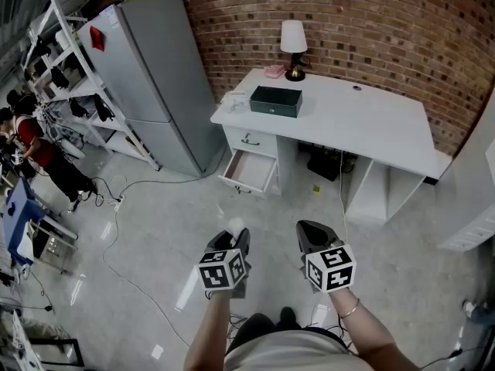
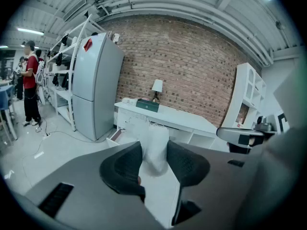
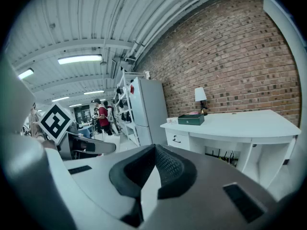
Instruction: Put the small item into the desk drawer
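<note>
Presently left gripper (image 2: 153,151) clamps the small white item (image 2: 156,137); right gripper (image 3: 153,150) jaws pressed together, empty. The drawer (image 1: 249,171) stands open beneath the desk (image 1: 352,116), left end.

- Bench (image 1: 371,122): white all over.
- Drawer (image 1: 249,170): white front, pale pinkish inside.
- Box (image 1: 275,100) near the bench's left edge: dark green.
- Lamp (image 1: 293,37) at the back edge: white shade, dark base.
- Object (image 1: 274,71) beside the lamp: pink.
- Wall (image 1: 371,22): red-brown brick, pale mortar lines.
- Fridge (image 1: 155,76): silver-grey, with a red patch (image 1: 96,37).
- Floor (image 1: 155,238): pale grey, glossy.
- Left gripper (image 2: 153,145): fingers (image 2: 122,169) black.
- Small item (image 2: 156,153): white.
- Right gripper (image 3: 152,150): fingers (image 3: 170,169) black, mesh-textured.
- Marker cube (image 1: 223,269): black squares on white.
</note>
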A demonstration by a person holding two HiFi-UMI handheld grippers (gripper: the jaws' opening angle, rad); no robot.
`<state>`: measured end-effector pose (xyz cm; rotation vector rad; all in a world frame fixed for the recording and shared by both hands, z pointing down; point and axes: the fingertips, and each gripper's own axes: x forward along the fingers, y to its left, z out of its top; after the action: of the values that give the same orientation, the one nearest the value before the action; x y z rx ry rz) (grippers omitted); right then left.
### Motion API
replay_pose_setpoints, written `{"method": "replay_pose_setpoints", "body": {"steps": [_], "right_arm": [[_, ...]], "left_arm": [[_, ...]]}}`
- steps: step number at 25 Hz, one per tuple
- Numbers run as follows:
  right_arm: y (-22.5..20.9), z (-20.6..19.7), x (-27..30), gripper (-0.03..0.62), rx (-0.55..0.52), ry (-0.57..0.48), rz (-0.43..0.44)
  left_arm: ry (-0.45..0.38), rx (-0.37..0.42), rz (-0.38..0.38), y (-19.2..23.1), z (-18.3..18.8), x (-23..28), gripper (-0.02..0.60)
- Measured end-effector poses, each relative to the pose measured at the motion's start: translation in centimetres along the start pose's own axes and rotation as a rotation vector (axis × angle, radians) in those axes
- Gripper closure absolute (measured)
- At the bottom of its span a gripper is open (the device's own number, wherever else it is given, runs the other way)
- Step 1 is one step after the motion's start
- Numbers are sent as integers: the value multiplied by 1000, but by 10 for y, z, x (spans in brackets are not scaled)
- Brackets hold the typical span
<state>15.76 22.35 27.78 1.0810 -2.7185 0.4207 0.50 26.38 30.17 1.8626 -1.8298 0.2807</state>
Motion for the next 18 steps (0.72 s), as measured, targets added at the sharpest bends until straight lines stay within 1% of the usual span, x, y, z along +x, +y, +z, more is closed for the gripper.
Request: {"method": "replay_pose_setpoints", "body": {"steps": [6,10,18], "right_arm": [[-4,-1,0,588,-10,-5,-3],[-6,-3,3,586,8,-11,11],[-7,-11,1,586,53,9,-9]], "left_arm": [[-12,29,9,-2,4,5,400],[-33,40,21,1,7,8,400],[-25,11,41,12,0,-1,400]]}}
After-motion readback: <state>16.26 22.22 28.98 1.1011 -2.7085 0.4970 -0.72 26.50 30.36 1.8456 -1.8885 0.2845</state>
